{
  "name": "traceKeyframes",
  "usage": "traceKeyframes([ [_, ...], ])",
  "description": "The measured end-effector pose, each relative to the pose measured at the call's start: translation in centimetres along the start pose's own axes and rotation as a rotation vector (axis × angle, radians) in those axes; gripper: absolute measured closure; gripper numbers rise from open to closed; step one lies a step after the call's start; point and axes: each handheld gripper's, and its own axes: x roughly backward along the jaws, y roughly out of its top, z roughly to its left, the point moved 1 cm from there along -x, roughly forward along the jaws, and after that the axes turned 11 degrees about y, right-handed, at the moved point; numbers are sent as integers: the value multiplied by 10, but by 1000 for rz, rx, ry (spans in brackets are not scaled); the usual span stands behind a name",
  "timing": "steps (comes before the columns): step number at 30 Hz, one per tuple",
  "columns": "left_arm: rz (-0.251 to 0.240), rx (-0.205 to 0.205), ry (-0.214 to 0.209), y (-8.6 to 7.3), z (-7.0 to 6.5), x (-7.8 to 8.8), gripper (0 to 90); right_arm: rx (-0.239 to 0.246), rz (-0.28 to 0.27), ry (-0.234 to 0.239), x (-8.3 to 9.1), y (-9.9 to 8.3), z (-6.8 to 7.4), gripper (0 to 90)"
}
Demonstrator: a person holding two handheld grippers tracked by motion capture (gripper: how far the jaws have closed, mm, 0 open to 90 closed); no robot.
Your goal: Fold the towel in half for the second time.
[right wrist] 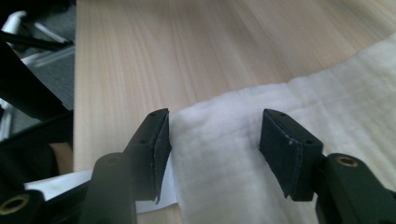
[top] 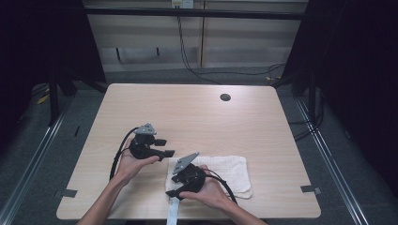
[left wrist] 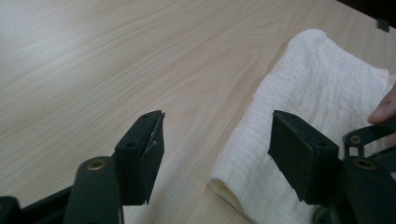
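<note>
Now the folded white towel [top: 220, 174] lies near the front edge of the surface [top: 197, 117]. Both tongs gape, released: the right tongs [right wrist: 215, 140] straddle its corner, the left tongs [left wrist: 217, 154] wait beside it. A clean pinch likely needs both layers caught.

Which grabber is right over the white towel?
The right gripper: its open jaws hover over the folded towel. The left gripper stands open over bare table.
</note>
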Motion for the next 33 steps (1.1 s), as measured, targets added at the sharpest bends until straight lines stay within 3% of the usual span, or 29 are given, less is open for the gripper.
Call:
traceKeyframes([
  [4,22,-14,11,-1,-2,-4,345,17,4,-6,-3,0,2,404],
  [10,31,-18,15,-3,-1,-5,346,71,44,-66,-7,-1,12,396],
  [12,23,-11,15,-2,-1,-4,347,97,41,-99,-8,-3,15,408],
  [16,22,-18,28,-4,1,-1,362,97,32,-114,-7,-3,13,487],
  [20,29,-21,37,-8,3,-2,374,78,8,-132,-4,-3,7,668],
  [24,67,-31,40,-14,6,-9,380,36,-22,-114,0,-6,0,764],
  [33,113,-63,-3,-19,0,-23,436,-10,-46,-78,2,-7,-6,789],
])
